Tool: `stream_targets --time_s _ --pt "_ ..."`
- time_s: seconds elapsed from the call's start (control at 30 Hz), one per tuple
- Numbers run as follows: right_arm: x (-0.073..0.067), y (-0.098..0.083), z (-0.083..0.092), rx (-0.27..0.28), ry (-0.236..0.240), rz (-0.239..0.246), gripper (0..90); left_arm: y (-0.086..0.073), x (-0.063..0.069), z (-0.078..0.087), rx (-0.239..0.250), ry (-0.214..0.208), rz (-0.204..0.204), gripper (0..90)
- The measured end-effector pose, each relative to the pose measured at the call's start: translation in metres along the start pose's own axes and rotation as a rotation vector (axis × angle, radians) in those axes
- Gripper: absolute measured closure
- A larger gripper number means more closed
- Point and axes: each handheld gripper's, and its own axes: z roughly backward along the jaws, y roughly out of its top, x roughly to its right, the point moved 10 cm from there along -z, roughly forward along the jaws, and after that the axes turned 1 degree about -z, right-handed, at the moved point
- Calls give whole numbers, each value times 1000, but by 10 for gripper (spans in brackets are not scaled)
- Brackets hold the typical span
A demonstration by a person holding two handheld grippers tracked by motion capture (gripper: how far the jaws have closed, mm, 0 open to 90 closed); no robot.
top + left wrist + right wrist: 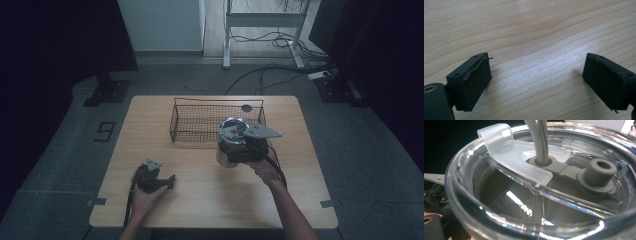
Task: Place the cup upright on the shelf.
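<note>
Closest to me, at the near left of the wooden table [210, 205], the person's left hand [145, 197] rests on the wood with the left gripper [167, 182] lying low against the tabletop. From the left gripper view its two black jaws stand wide apart, released, with bare wood grain between them; the pad on the left jaw looks frayed at its upper edge. A cable trails from it back toward the table's near edge.

Moving right and farther back, a dark wire basket [216, 120] sits on the far middle of the table, its long side running left to right. A small dark round thing [246, 107] lies on the table just beyond the basket's far right corner; I cannot make out what it is.

Right of centre, a shiny metal tumbler [231, 145] stands upright just in front of the basket's right end. The right gripper [245, 150] is pressed up against it, grey plate on top, with the person's right hand [265, 170] behind. Whether its jaws are clenched on the tumbler I cannot tell. The right gripper view looks down on the tumbler's clear lid [506, 192], with a straw [540, 140] rising through a grey plug [599, 173] fitting.
</note>
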Motion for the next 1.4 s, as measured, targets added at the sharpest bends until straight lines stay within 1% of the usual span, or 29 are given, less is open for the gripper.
stream_targets --time_s 0.23,0.63,1.0,1.07,1.27,1.4 --pt "5 5 -2 9 1 -8 31 0 0 0 0 0 0 80" --pt "15 13 -7 7 -7 7 31 0 0 0 0 0 0 80" --pt "24 24 -13 11 -15 2 31 0 0 0 0 0 0 80" --pt "26 26 -15 20 -13 -3 31 0 0 0 0 0 0 80" --pt "32 30 -18 16 -19 -7 31 0 0 0 -1 0 0 80" --pt "37 34 -20 18 -19 2 31 0 0 0 0 0 0 80"
